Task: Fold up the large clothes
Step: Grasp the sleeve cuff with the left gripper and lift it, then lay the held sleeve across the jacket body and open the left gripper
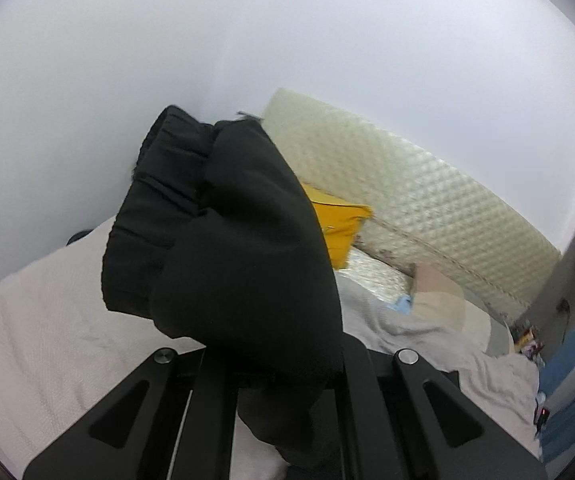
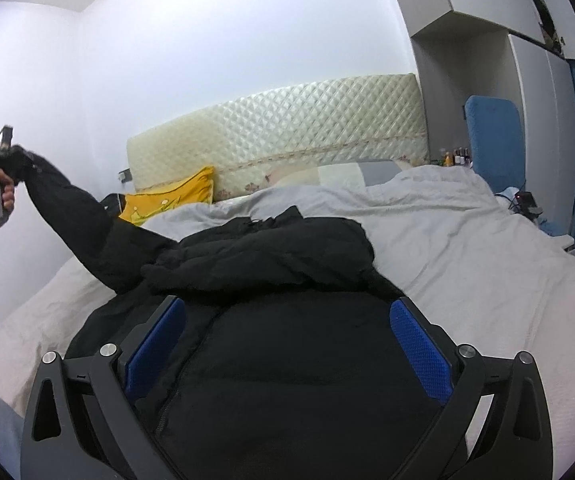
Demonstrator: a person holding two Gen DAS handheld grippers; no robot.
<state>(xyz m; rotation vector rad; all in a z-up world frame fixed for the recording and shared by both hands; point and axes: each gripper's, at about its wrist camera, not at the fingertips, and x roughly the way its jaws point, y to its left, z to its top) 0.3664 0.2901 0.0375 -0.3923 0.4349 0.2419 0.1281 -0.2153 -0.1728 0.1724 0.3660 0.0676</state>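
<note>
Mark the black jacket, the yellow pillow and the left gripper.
black jacket (image 2: pixel 287 360): right wrist view, its body on the bed.
yellow pillow (image 2: pixel 167 200): right wrist view, its front face.
left gripper (image 2: pixel 9 156): right wrist view, tips shut on the sleeve cuff.

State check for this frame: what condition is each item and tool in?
Left tool: shut on the sleeve, lifted.
Right tool: open, above the jacket, holding nothing.
Sleeve: stretched up off the bed.
Jacket: lying on the bed, top bunched.
Yellow pillow: leaning by the headboard.
Blanket: spread, rumpled.
</note>
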